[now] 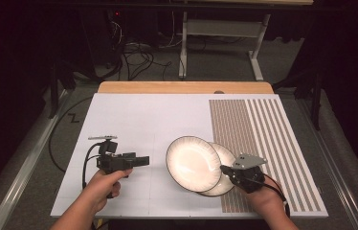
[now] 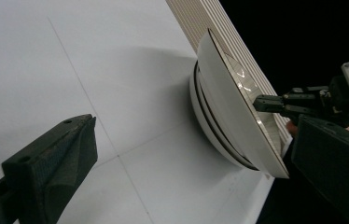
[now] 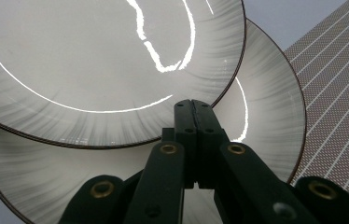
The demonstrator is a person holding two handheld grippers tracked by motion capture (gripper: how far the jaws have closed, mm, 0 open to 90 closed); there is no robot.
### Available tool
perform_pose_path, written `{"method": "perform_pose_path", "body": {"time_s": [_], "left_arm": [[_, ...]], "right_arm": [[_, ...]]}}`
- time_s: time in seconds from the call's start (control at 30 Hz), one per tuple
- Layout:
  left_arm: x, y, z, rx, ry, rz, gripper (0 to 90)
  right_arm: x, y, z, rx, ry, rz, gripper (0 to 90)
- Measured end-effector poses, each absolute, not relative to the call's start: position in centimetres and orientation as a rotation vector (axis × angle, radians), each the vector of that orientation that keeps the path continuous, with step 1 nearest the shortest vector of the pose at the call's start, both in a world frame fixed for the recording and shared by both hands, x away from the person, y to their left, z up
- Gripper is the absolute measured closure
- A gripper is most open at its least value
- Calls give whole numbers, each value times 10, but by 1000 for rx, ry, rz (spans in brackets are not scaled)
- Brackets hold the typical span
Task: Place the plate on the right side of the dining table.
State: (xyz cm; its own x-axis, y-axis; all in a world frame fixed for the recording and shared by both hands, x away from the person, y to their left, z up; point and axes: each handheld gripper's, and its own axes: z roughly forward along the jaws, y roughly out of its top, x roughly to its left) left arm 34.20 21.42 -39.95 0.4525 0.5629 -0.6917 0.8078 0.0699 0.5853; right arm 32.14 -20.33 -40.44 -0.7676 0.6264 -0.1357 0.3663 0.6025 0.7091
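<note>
Two cream plates with dark rims overlap at the table's front right. The lower plate (image 1: 226,154) (image 3: 266,93) lies flat on the white board (image 1: 134,120). The upper plate (image 1: 192,163) (image 2: 228,93) (image 3: 93,60) is tilted, its right edge raised off the lower one (image 2: 208,135). My right gripper (image 1: 223,169) (image 3: 194,105) (image 2: 259,102) is shut on the upper plate's near right rim. Left of the plates, my left gripper (image 1: 146,160) (image 2: 193,125) is held open above the board, pointing at them, with nothing between its jaws.
A brown-and-white striped mat (image 1: 263,139) covers the board's right part, and the lower plate partly rests on it. A wooden table edge (image 1: 182,87) runs along the back. Beyond it are cables and a white frame on the floor.
</note>
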Motion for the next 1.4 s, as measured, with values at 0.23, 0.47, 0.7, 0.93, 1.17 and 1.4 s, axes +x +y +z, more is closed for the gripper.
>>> {"method": "perform_pose_path", "body": {"time_s": [0.23, 0.47, 0.7, 0.93, 1.17, 1.4], "left_arm": [[346, 211, -401, 1592, 1247, -368, 6], [349, 209, -401, 1550, 1272, -431, 7], [352, 203, -402, 1521, 1297, -480, 9], [354, 191, -404, 1521, 1316, -512, 16], [358, 178, -405, 1533, 1333, -540, 29], [362, 166, -407, 1545, 1344, -577, 64]], "right_arm": [[321, -203, -405, 802, 2460, 967, 900], [321, -203, -405, 801, 2459, 969, 900], [322, -203, -405, 800, 2459, 970, 900], [321, -203, -405, 804, 2459, 968, 900], [321, -203, -405, 808, 2460, 966, 900], [321, -203, -405, 808, 2460, 967, 900]]}}
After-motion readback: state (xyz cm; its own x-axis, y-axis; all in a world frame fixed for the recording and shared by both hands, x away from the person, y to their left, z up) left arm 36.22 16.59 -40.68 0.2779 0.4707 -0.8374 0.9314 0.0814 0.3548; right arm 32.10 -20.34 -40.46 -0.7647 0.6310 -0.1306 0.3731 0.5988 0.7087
